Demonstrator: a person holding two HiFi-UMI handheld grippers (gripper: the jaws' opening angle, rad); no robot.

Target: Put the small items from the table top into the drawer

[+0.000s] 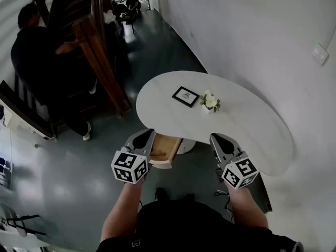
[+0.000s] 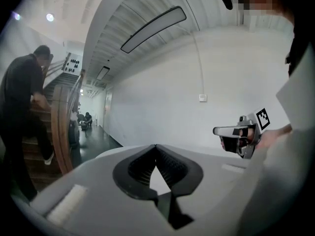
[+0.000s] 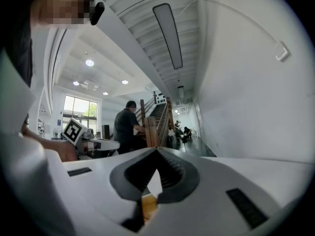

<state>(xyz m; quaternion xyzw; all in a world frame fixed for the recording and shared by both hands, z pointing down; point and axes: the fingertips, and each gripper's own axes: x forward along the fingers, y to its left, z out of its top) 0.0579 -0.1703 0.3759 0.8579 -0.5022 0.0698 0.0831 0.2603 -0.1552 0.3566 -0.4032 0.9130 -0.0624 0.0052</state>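
Note:
A white curved table [image 1: 247,127] carries a small black-framed picture [image 1: 185,96] and a little pot of white flowers [image 1: 210,102]. Under its near edge a wooden drawer [image 1: 166,147] stands pulled out. My left gripper [image 1: 147,135] hovers just left of the drawer, its jaws shut and empty, tips meeting [image 2: 156,147]. My right gripper [image 1: 217,138] is held over the table's near edge, right of the drawer, also shut on nothing [image 3: 156,151]. Through its jaws a strip of the drawer's wood [image 3: 147,206] shows. Each gripper sees the other beside it.
A person in dark clothes [image 1: 37,56] stands by a wooden staircase [image 1: 100,46] to the left. A white wall [image 1: 252,30] runs behind the table. Dark glossy floor [image 1: 79,172] surrounds the table. White furniture edges [image 1: 21,122] sit at far left.

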